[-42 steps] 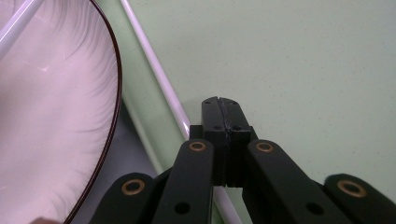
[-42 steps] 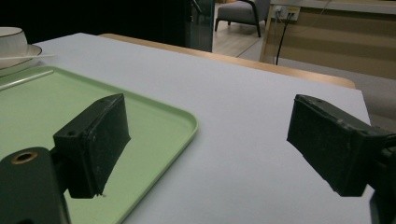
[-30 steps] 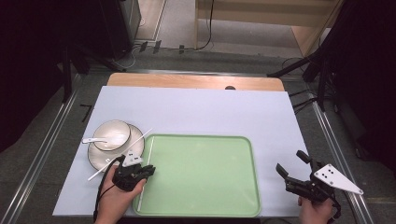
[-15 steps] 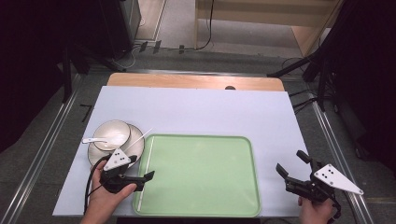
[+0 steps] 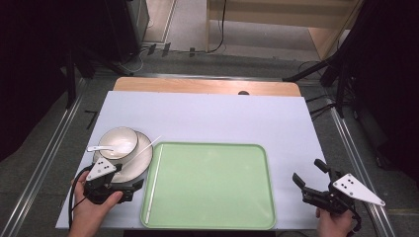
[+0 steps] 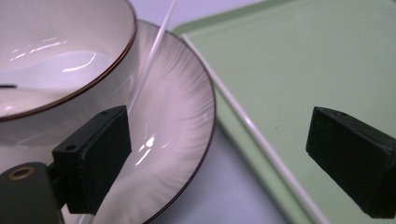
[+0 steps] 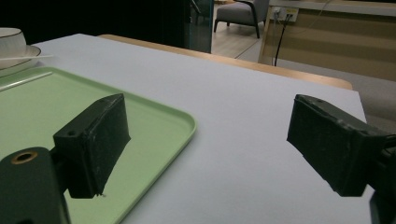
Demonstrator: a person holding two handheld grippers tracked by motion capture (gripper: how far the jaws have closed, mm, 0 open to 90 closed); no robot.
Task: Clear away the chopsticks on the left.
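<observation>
On my board: green tray [image 5: 212, 187] centre-front, one white chopstick [image 5: 151, 183] along its left rim, bowl [image 5: 118, 142] with spoon [image 5: 99, 147] on plate [image 5: 129, 165] beside it; left gripper [image 5: 134, 189] spread wide over plate's edge, right gripper [image 5: 309, 181] wide, empty, right of tray.

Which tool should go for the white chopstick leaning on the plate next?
Probably the left tool: it sits open beside the white ceramic plate, where the thin white chopstick rests. The right tool, also open, waits across the pale green plastic tray.
</observation>
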